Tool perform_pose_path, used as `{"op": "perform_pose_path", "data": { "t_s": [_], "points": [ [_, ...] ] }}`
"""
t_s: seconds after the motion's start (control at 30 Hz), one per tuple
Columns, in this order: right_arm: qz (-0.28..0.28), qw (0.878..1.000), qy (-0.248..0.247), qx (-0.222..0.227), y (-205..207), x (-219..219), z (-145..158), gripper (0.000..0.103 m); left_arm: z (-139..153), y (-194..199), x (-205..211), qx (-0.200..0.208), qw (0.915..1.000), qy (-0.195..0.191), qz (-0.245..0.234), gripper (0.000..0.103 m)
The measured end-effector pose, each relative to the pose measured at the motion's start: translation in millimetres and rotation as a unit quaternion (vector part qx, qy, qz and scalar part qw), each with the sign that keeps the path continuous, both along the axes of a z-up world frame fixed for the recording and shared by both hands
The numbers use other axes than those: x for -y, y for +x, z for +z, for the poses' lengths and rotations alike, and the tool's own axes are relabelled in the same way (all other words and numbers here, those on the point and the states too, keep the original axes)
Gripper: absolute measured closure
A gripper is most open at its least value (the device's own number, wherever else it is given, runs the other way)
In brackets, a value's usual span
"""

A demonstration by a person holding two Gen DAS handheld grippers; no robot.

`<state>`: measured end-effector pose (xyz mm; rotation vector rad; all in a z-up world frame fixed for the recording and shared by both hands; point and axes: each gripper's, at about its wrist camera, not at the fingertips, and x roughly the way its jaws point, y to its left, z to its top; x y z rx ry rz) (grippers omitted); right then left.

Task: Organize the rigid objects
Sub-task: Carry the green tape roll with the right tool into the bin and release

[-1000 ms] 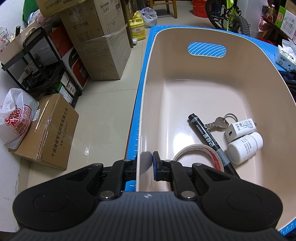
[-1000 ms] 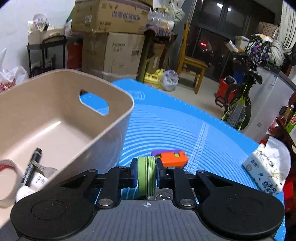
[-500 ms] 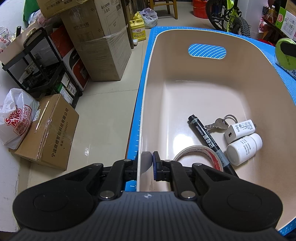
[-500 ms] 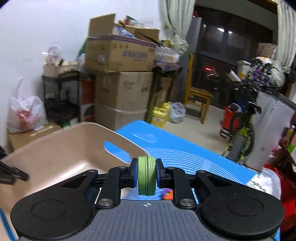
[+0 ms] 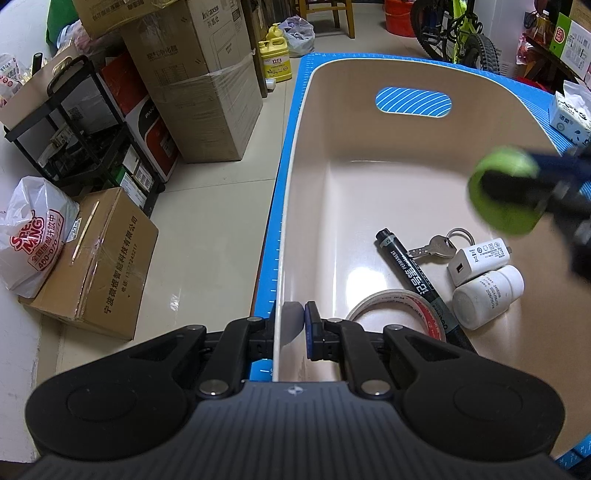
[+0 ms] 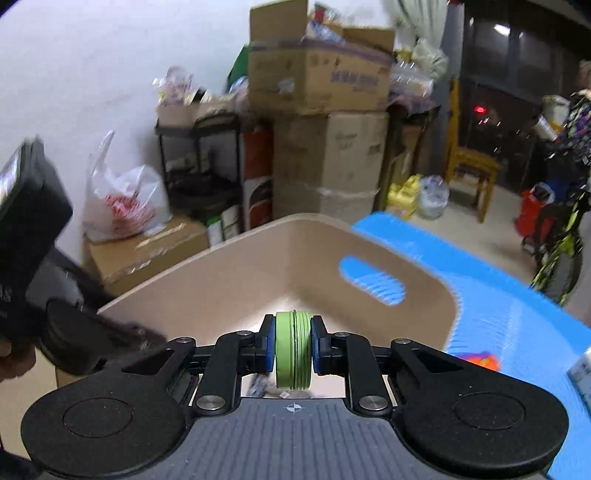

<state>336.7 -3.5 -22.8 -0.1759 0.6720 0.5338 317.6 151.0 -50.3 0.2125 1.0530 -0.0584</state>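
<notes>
A beige bin [image 5: 406, 155] stands on a blue mat [image 5: 291, 147]. My left gripper [image 5: 290, 326] is shut on the bin's near left rim. Inside lie a black marker [image 5: 410, 271], keys [image 5: 439, 245], a white charger [image 5: 480, 258], a white bottle [image 5: 487, 295] and a tape roll [image 5: 399, 310]. My right gripper [image 6: 293, 349] is shut on a green round disc [image 6: 291, 354] and holds it above the bin [image 6: 236, 280]. The disc [image 5: 506, 188] shows blurred over the bin's right side in the left wrist view.
Cardboard boxes [image 5: 199, 85], a black shelf [image 5: 74, 122] and a white plastic bag [image 5: 33, 236] stand on the floor to the left. A tissue pack [image 5: 570, 110] and an orange toy [image 6: 480, 360] lie on the mat right of the bin. A bicycle [image 5: 454, 33] stands behind.
My right gripper has lifted the green disc off the mat and carried it left, over the bin. My left gripper has kept its hold on the bin's rim.
</notes>
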Motion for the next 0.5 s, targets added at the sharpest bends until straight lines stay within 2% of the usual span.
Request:
{"op": "perform_pose_path", "data": {
  "t_s": [0.27,0.5],
  "points": [
    [0.032,0.997,-0.05,-0.059,3.1,-26.6,-27.7,0.074,0.9,-0.2,-0.6,0.001,1.0,0.001,0.0,0.09],
    [0.042,0.992,-0.091,-0.077,7.5,-35.2,-34.0,0.074,0.3,-0.2,-0.4,0.002,1.0,0.0,-0.001,0.09]
  ]
}}
